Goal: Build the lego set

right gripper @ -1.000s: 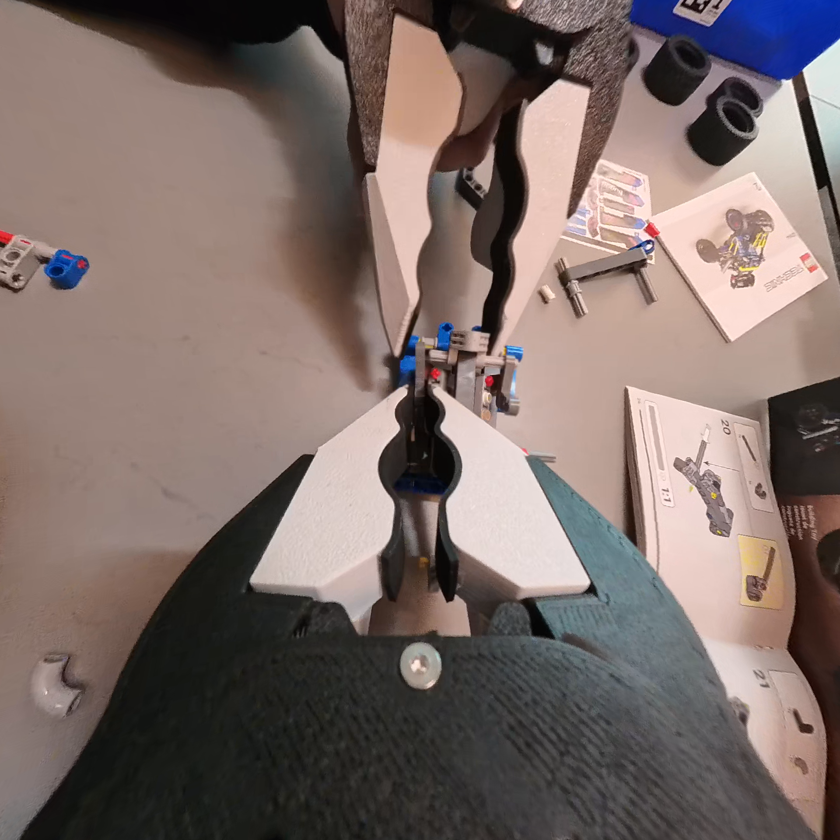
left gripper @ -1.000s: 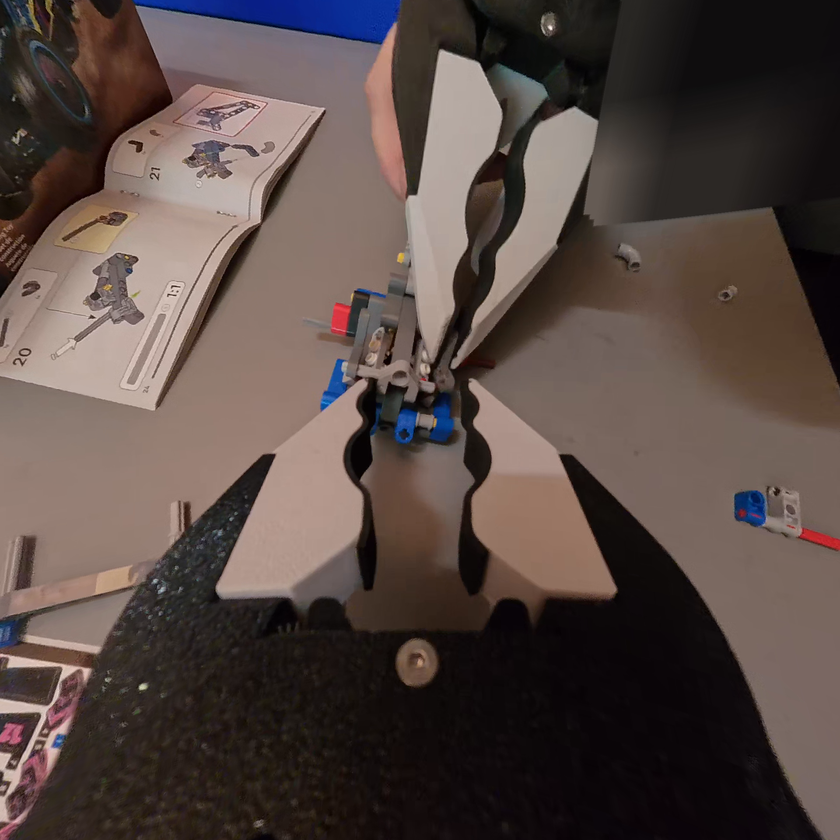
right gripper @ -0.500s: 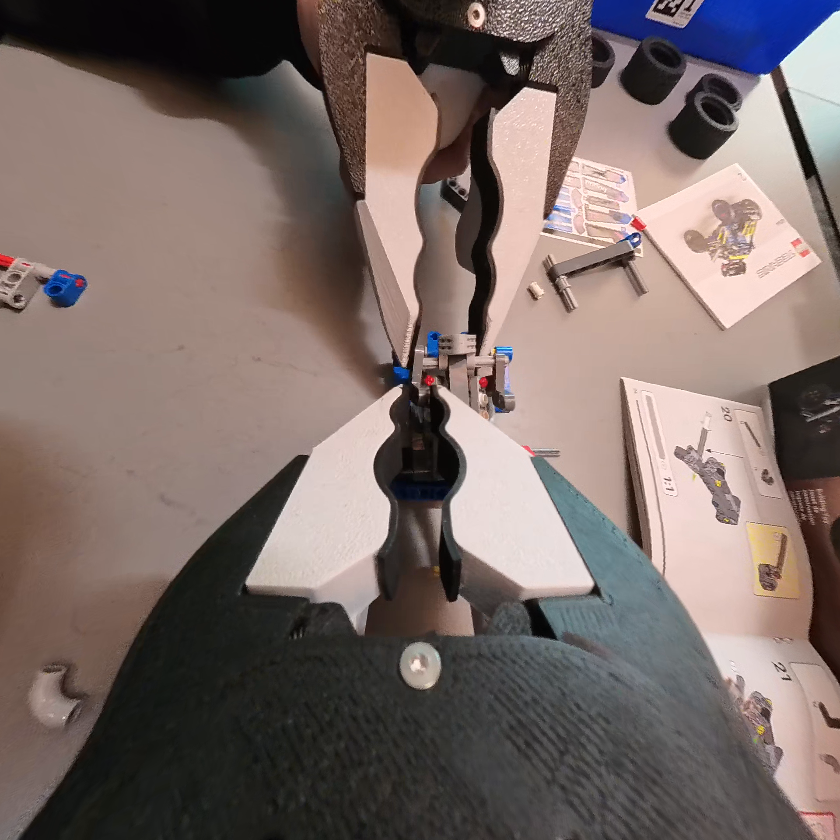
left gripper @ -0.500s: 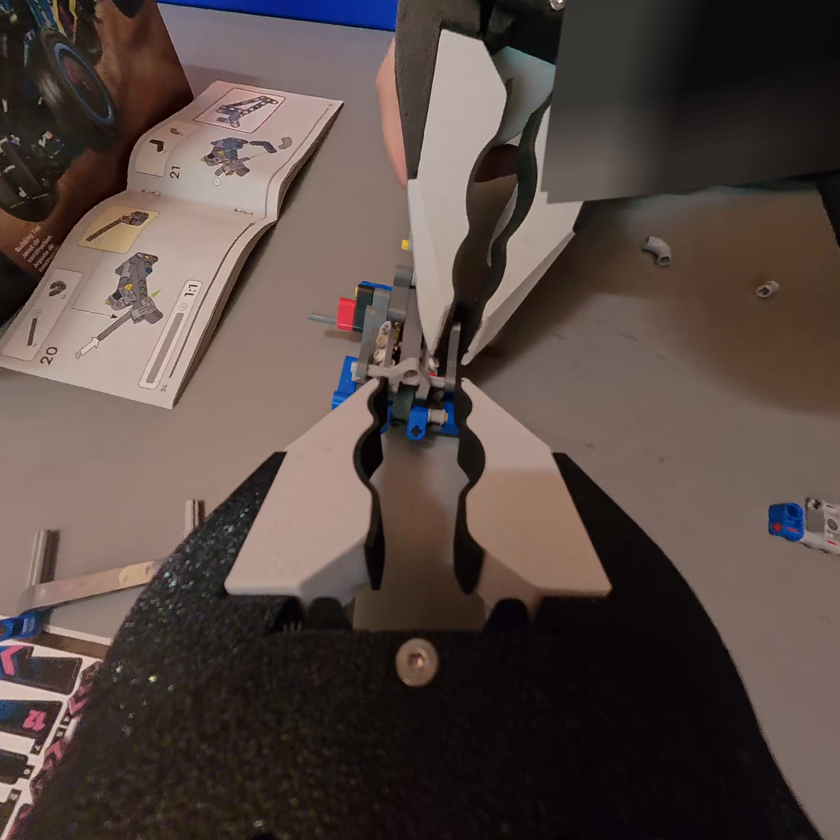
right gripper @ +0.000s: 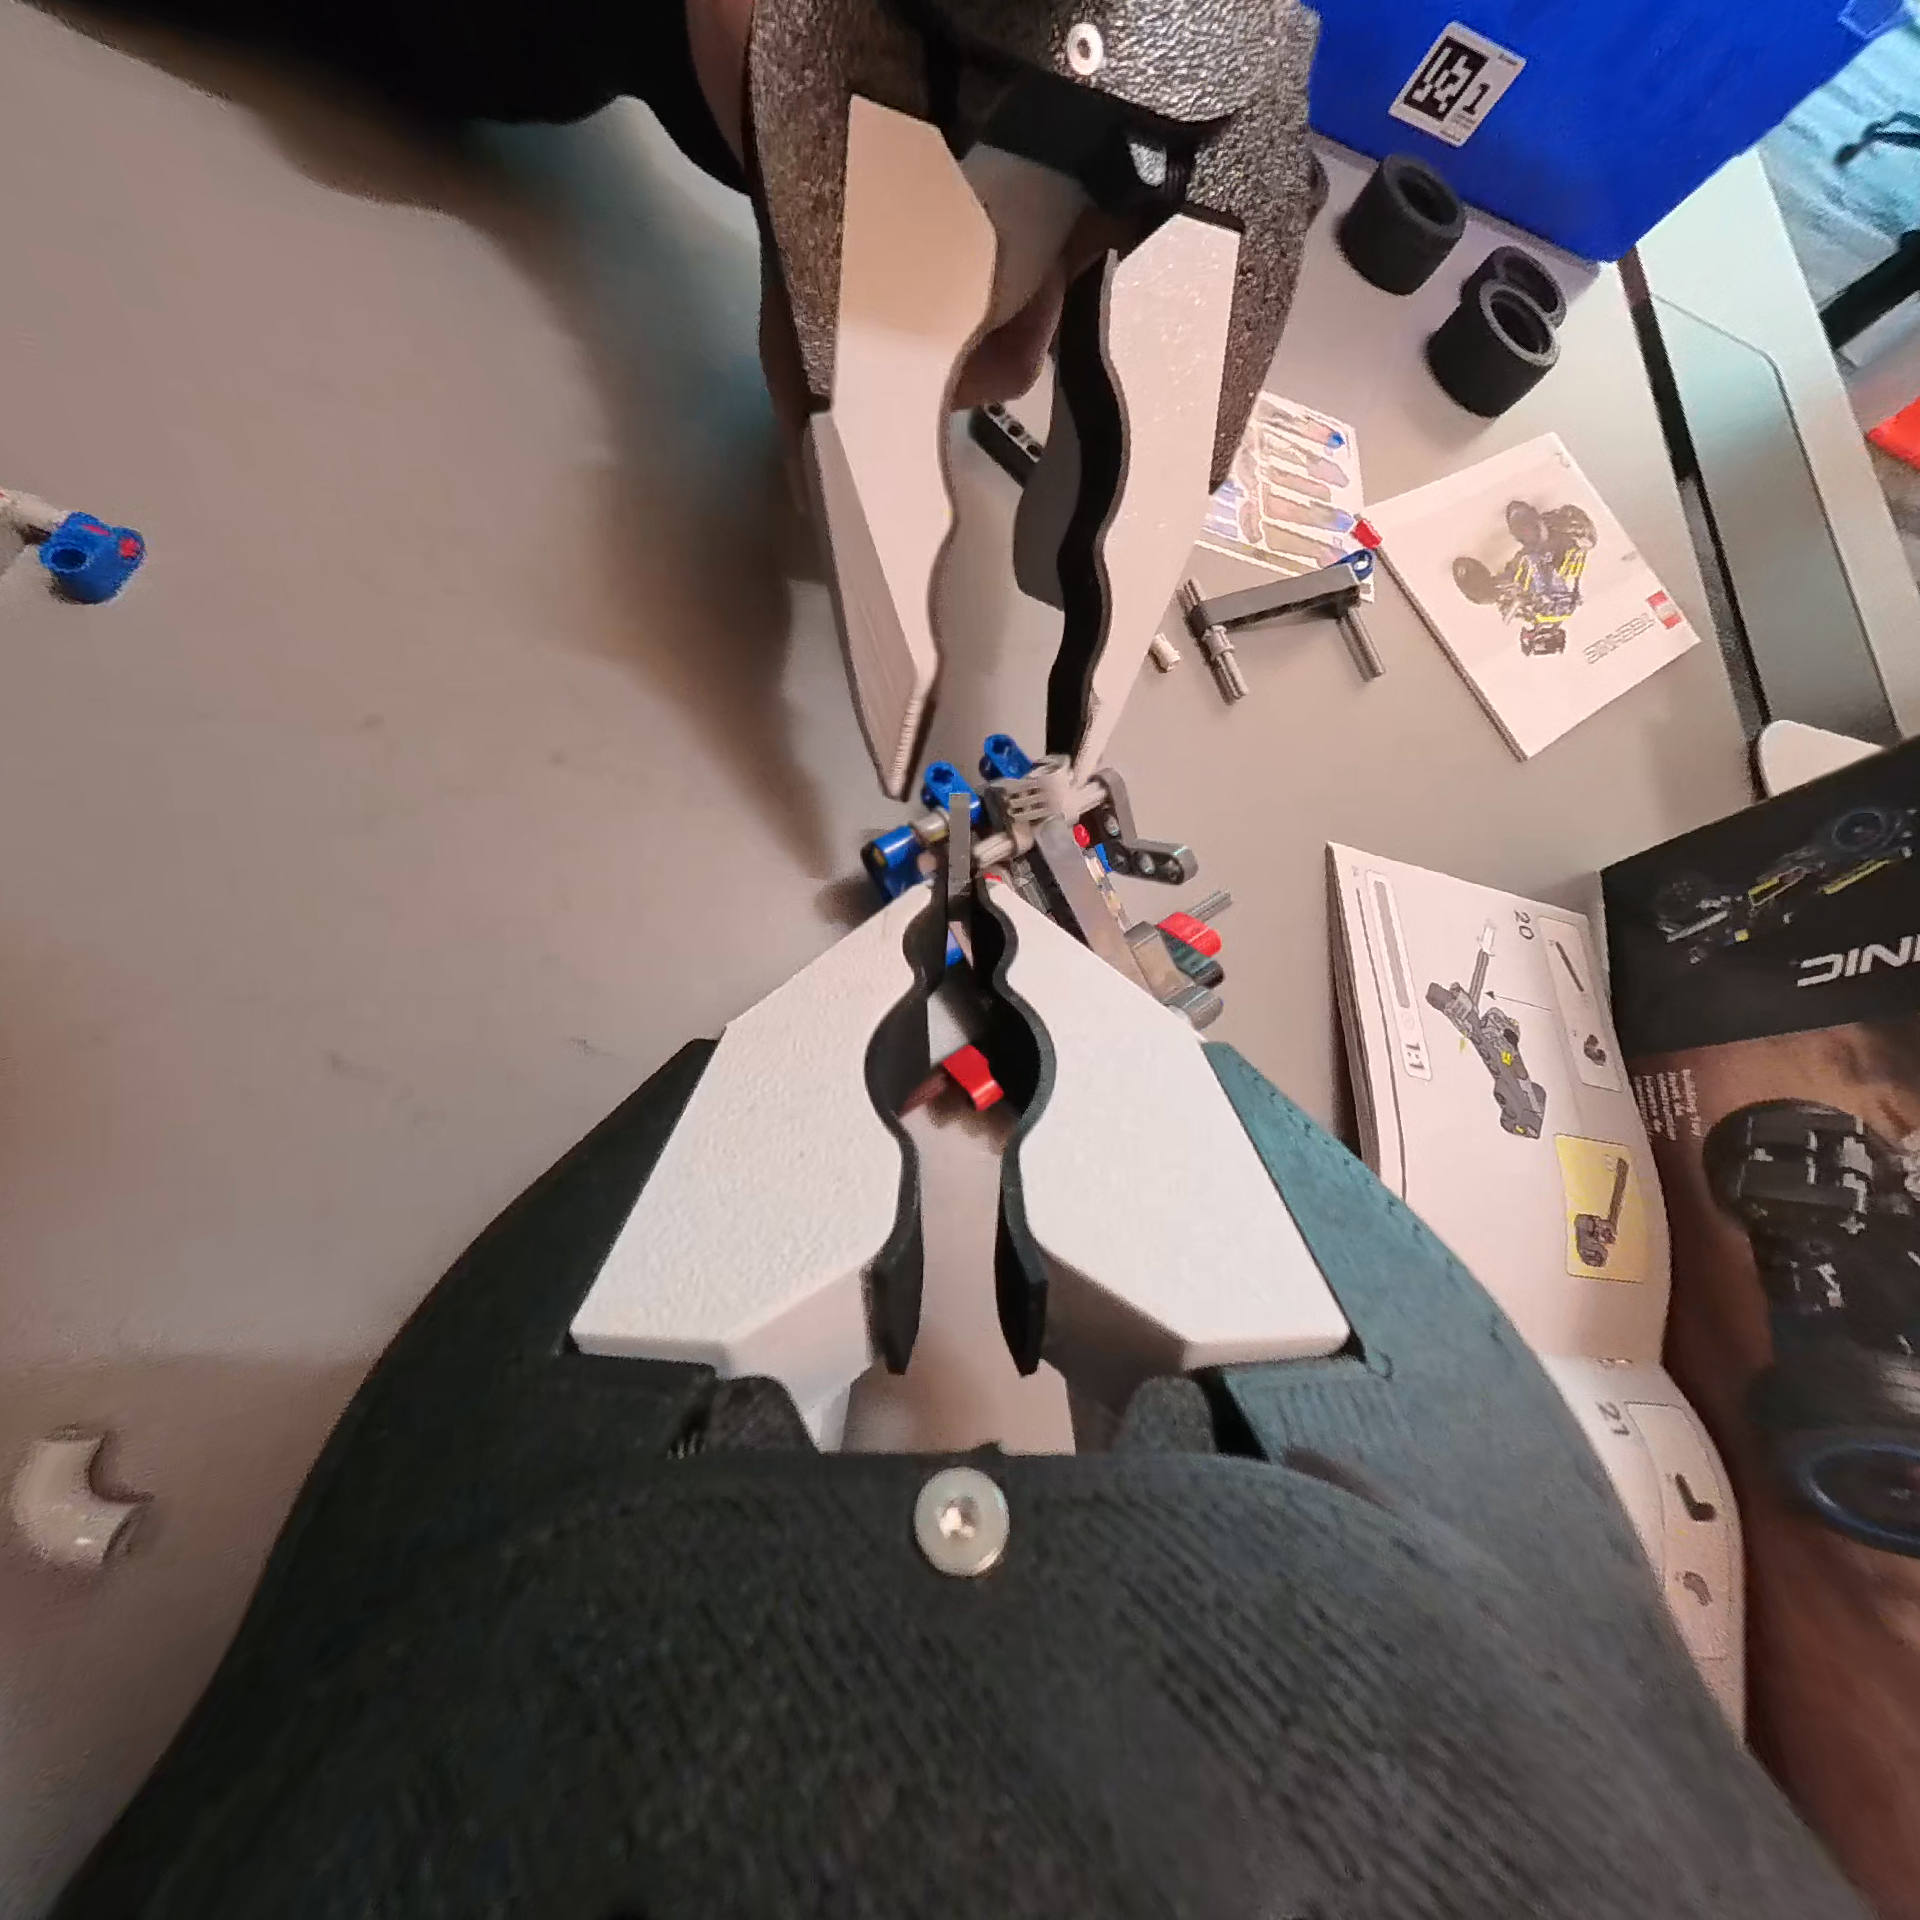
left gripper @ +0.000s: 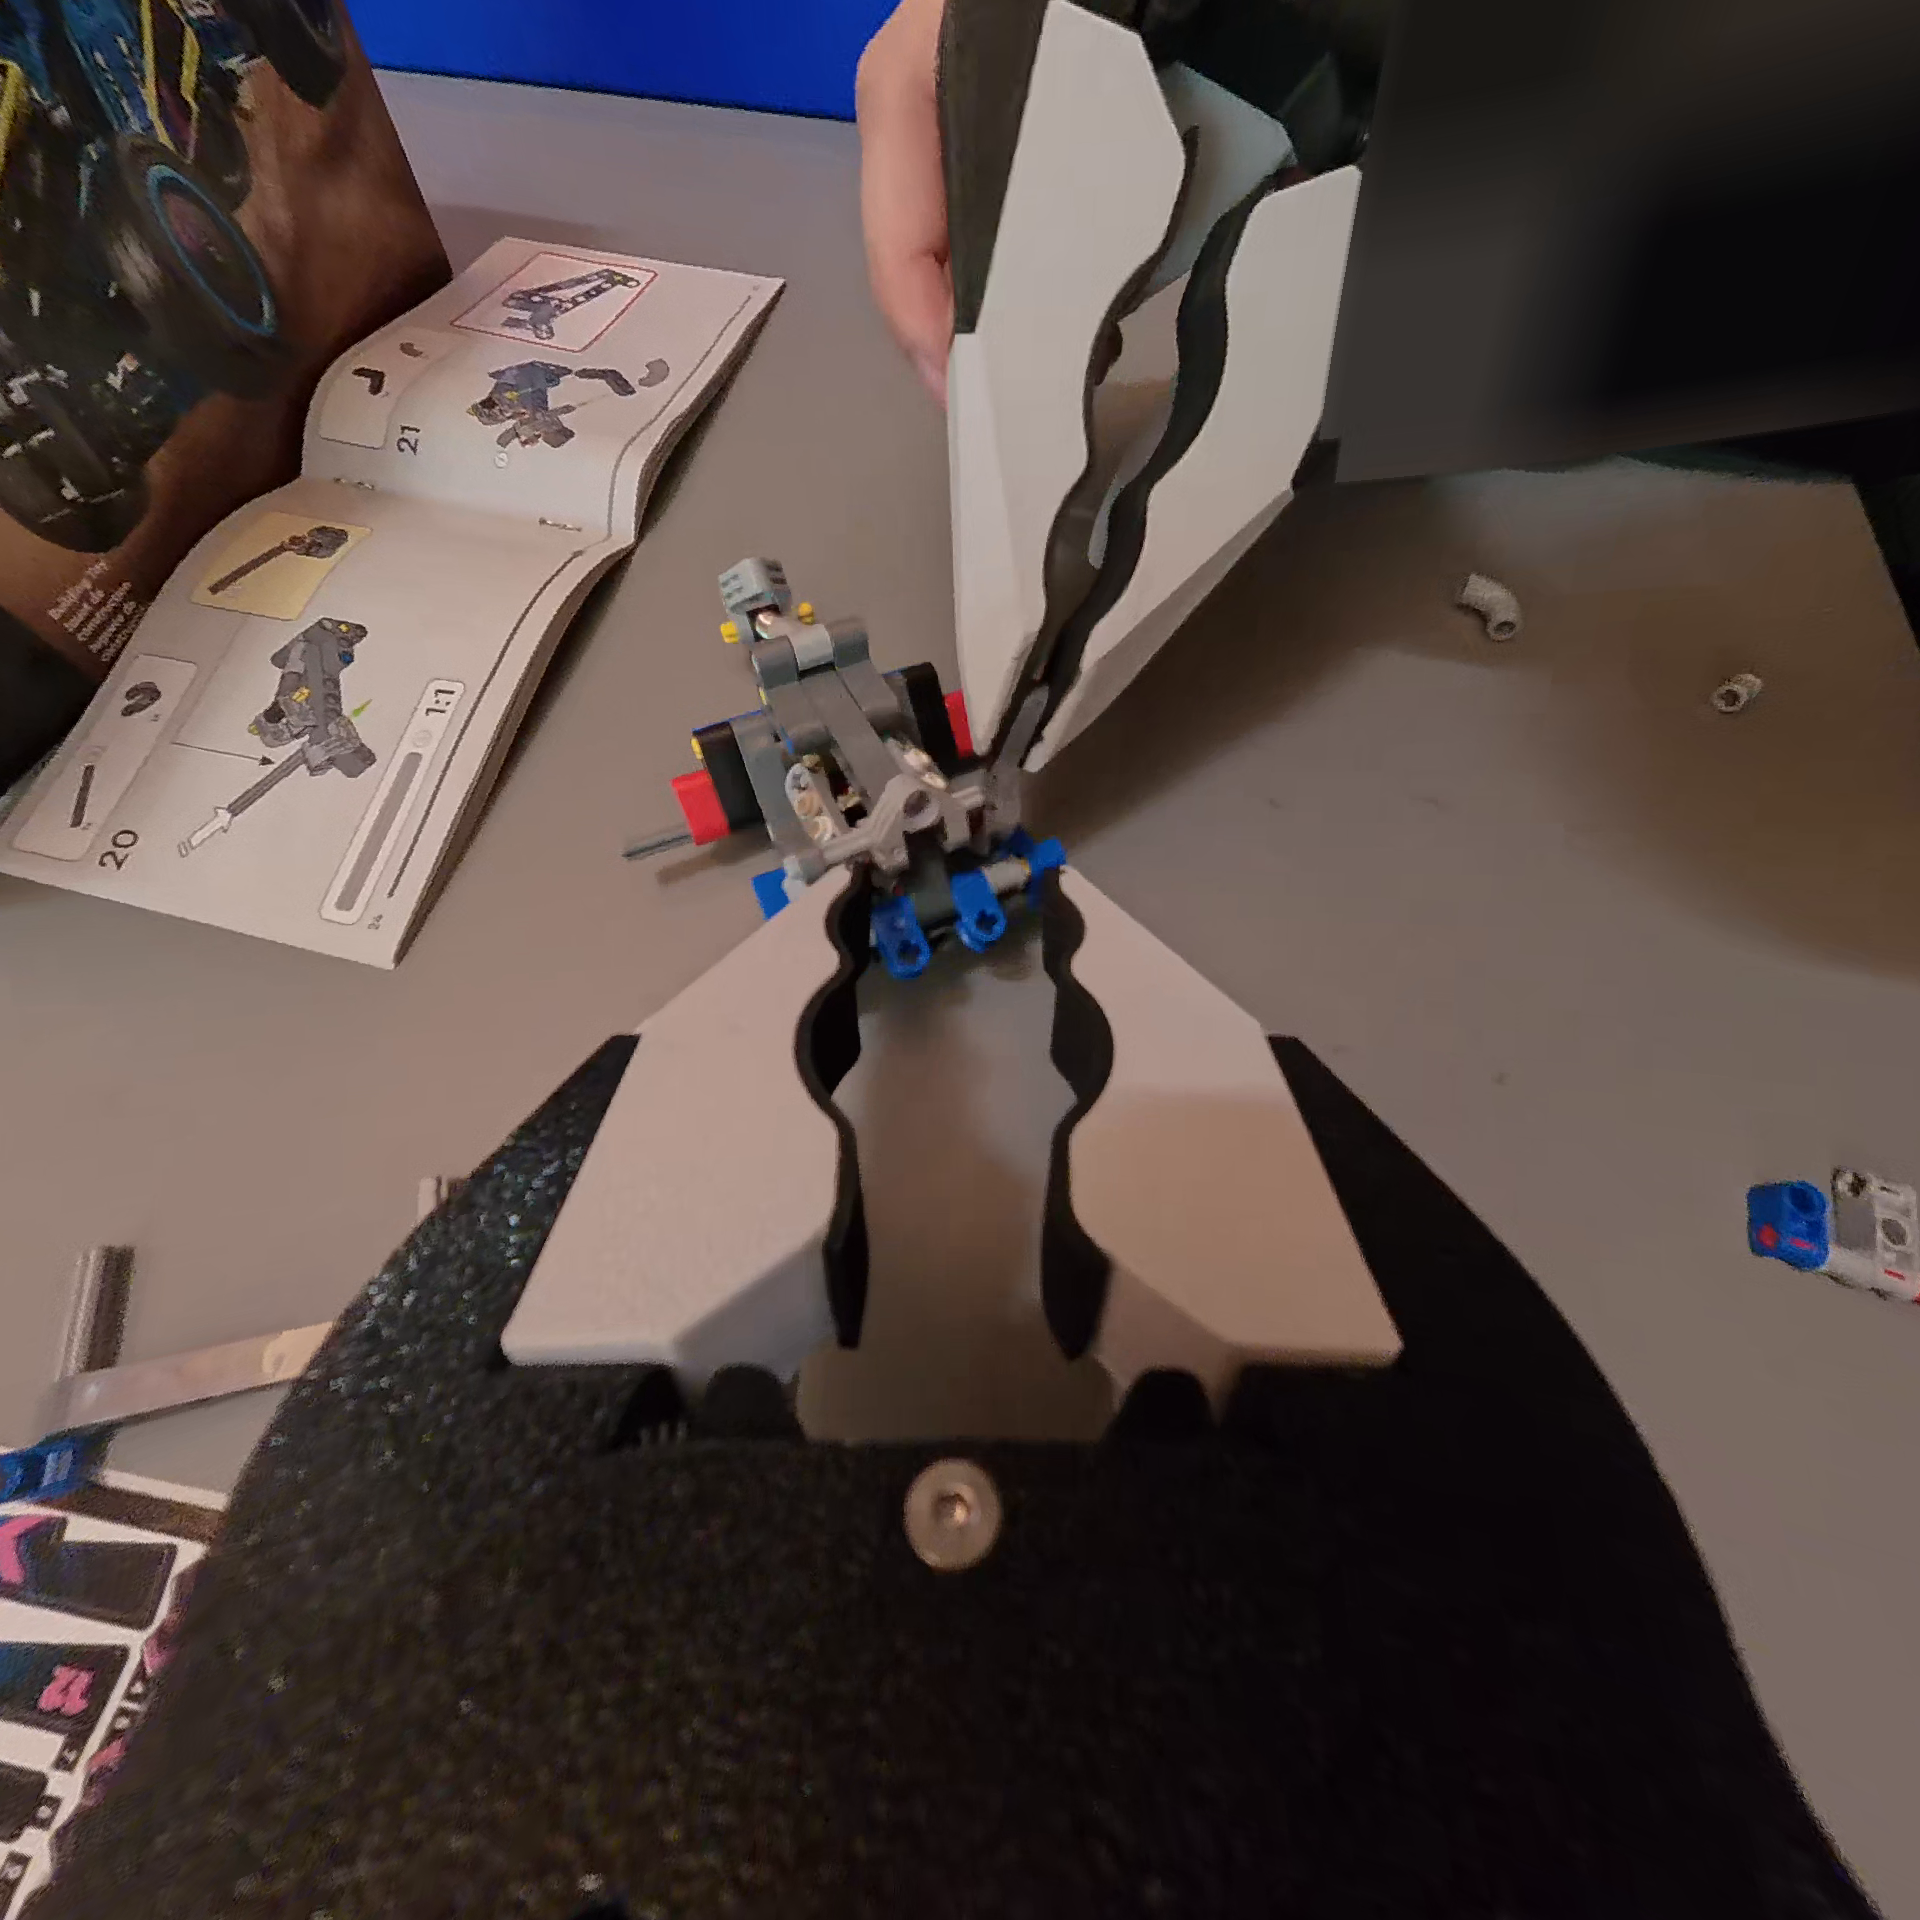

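The left gripper point(left gripper: 951, 894) stands about half open, its pads flanking the blue end of the grey brick assembly point(left gripper: 831, 748) without clearly pressing it. At twelve o'clock, the right gripper point(right gripper: 961, 914) is nearly closed, pinching a thin grey beam point(right gripper: 958, 842) on the same model. With only that narrow hold the assembly could twist or shed pins — it looks tilted on the table point(left gripper: 1455, 883). The instruction booklet point(left gripper: 416, 582) lies at ten o'clock.

Bare grey table point(right gripper: 364, 831) beside brick model point(left gripper: 862, 790), open booklet point(left gripper: 416, 623) crowding its other side
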